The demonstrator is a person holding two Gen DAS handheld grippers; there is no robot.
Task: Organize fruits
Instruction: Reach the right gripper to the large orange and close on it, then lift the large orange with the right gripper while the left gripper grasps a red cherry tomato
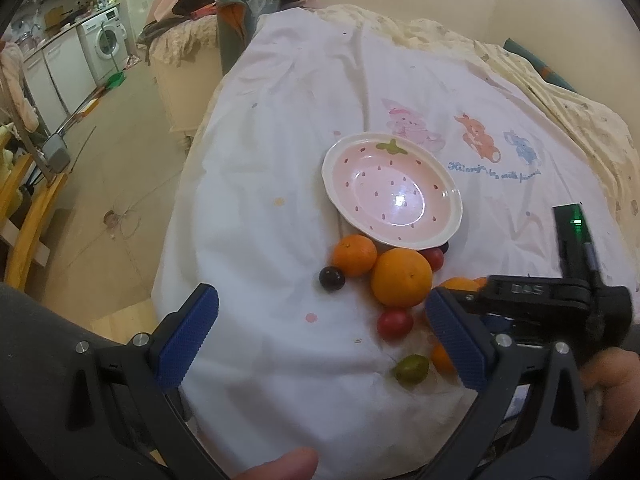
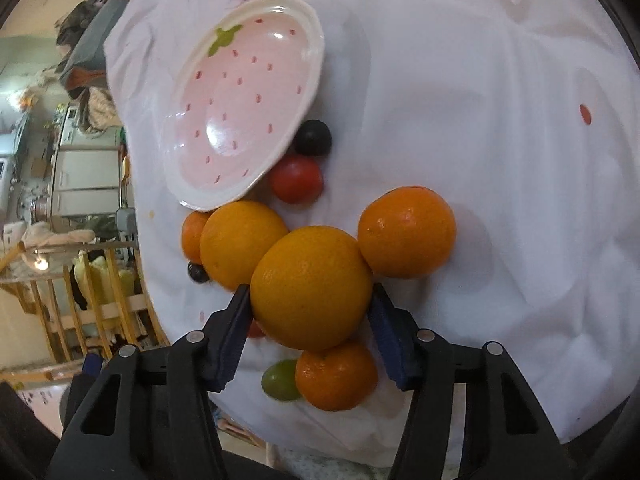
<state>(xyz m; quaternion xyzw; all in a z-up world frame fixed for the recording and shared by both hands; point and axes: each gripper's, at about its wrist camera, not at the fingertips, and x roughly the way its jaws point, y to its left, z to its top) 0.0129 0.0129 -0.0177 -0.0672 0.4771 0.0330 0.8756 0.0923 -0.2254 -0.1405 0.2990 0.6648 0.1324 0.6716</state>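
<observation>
A pink strawberry-pattern plate (image 1: pixel 436 240) (image 2: pixel 192 196) lies empty on the white cloth. Just in front of it lie oranges (image 1: pixel 401 277), a smaller orange (image 1: pixel 354 255), red tomatoes (image 1: pixel 395 323), a dark grape (image 1: pixel 331 279) and a green grape (image 1: pixel 412 368). My right gripper (image 2: pixel 310 312) is shut on a large orange (image 2: pixel 312 286), held over the fruit pile; it shows at the right of the left wrist view (image 1: pixel 532 296). My left gripper (image 1: pixel 320 336) is open and empty, above the cloth left of the fruit.
The white cloth (image 1: pixel 280 140) with cartoon animals covers a raised surface; its left edge drops to the floor (image 1: pixel 120 160). More oranges (image 2: pixel 406 232), a tomato (image 2: pixel 296 178) and a green grape (image 2: pixel 280 380) lie under my right gripper. A kitchen with a washing machine (image 1: pixel 105 38) is far left.
</observation>
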